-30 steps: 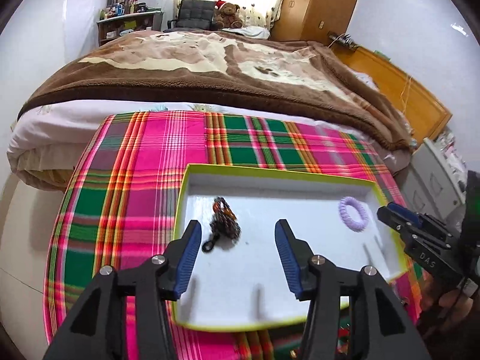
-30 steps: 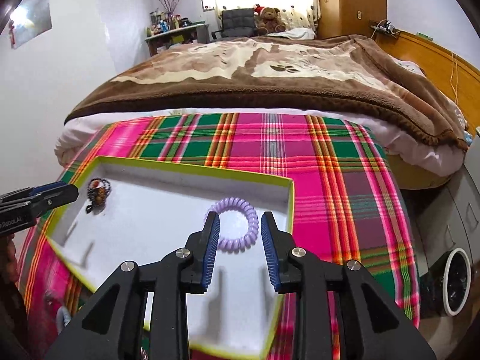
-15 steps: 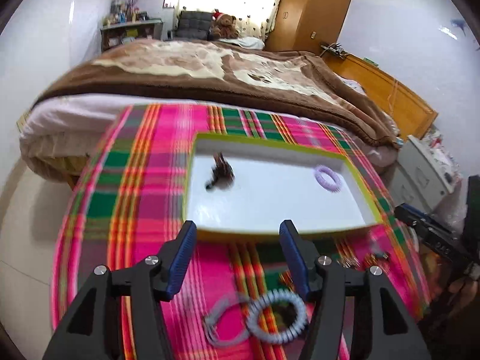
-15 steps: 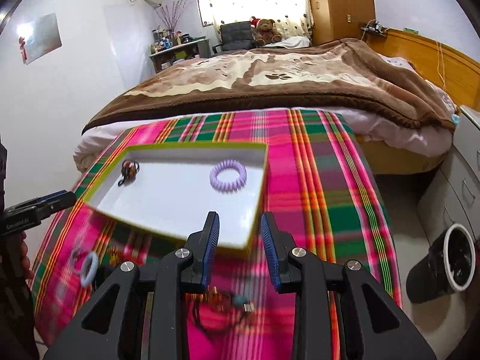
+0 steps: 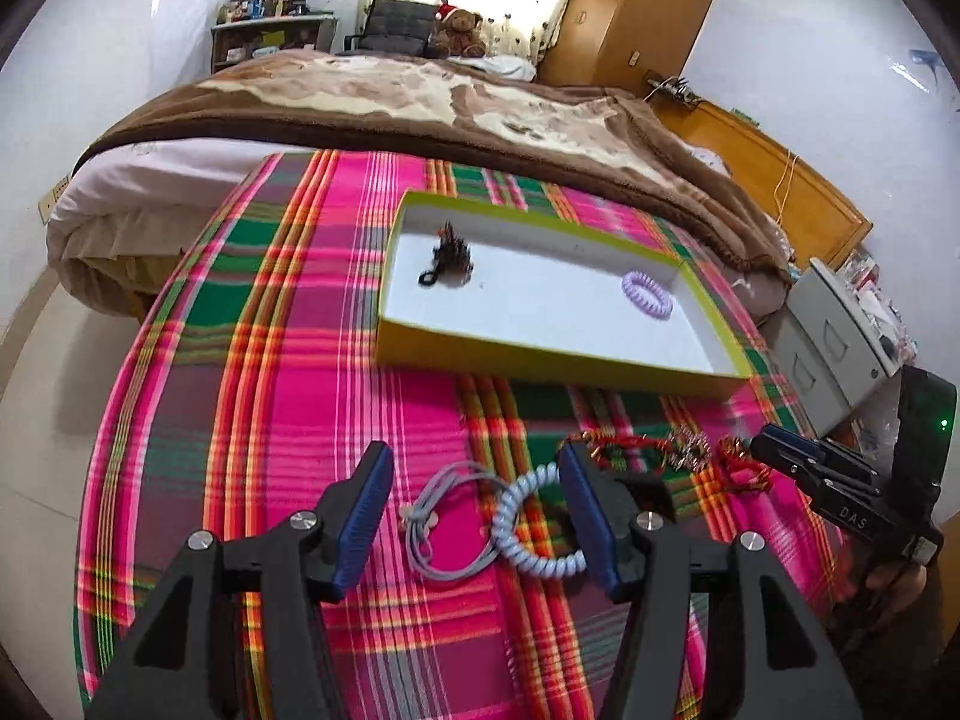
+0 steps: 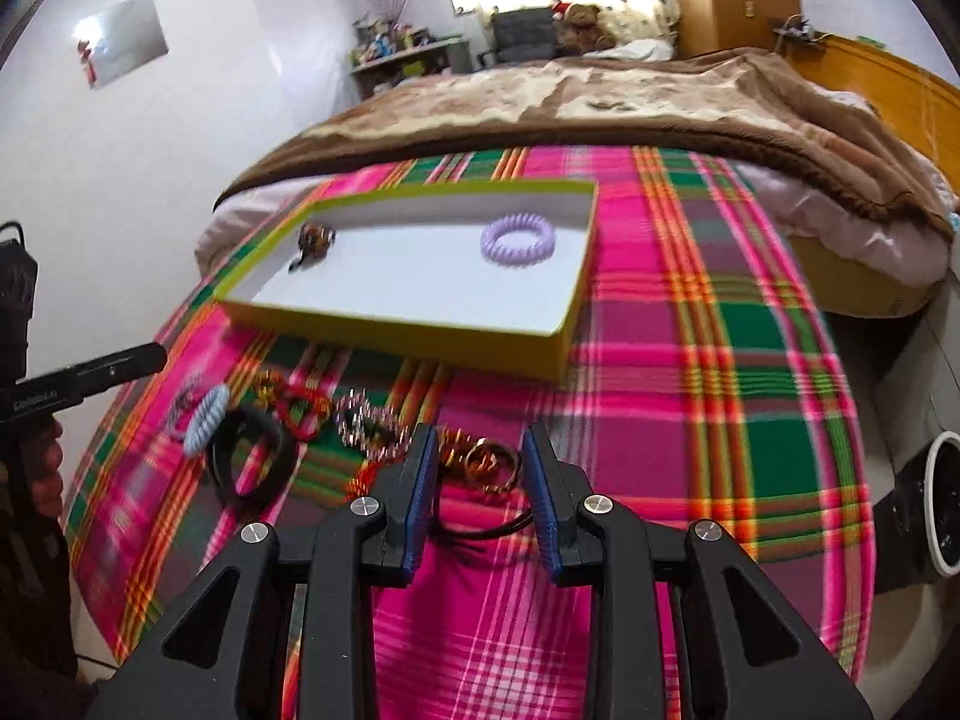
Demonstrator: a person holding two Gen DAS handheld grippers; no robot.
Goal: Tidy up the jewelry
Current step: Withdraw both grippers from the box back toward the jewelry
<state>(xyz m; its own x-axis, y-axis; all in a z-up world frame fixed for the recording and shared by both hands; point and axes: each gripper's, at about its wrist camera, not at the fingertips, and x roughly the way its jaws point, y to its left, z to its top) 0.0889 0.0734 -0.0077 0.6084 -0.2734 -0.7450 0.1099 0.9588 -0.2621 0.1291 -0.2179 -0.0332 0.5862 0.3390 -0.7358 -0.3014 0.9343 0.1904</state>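
A shallow yellow-green tray [image 5: 540, 354] lies on the plaid cloth. Inside it are a dark beaded piece [image 5: 447, 255] and a purple spiral hair tie [image 5: 647, 294]. My left gripper [image 5: 474, 504] stands wide open over the cloth in front of the tray. A grey elastic tie [image 5: 444, 516] and a pale blue spiral tie [image 5: 528, 534] lie between and just beyond its fingers, untouched. My right gripper [image 6: 477, 480] is partly open above a gold chain piece [image 6: 480, 462] and a black cord [image 6: 480, 534]. A black band [image 6: 252, 456], red bracelet [image 6: 306, 411] and silver chain [image 6: 360, 420] lie to its left.
A bed with a brown blanket [image 5: 420, 96] runs behind the table. A grey drawer cabinet [image 5: 840, 348] stands at the right, and a dark bin with a white rim [image 6: 936, 510] sits on the floor. The plaid cloth [image 6: 690, 360] is bare right of the tray.
Both grippers have drawn back from above the tray to the near part of the table, so the loose jewelry has come into view. The left jaws have widened a little.
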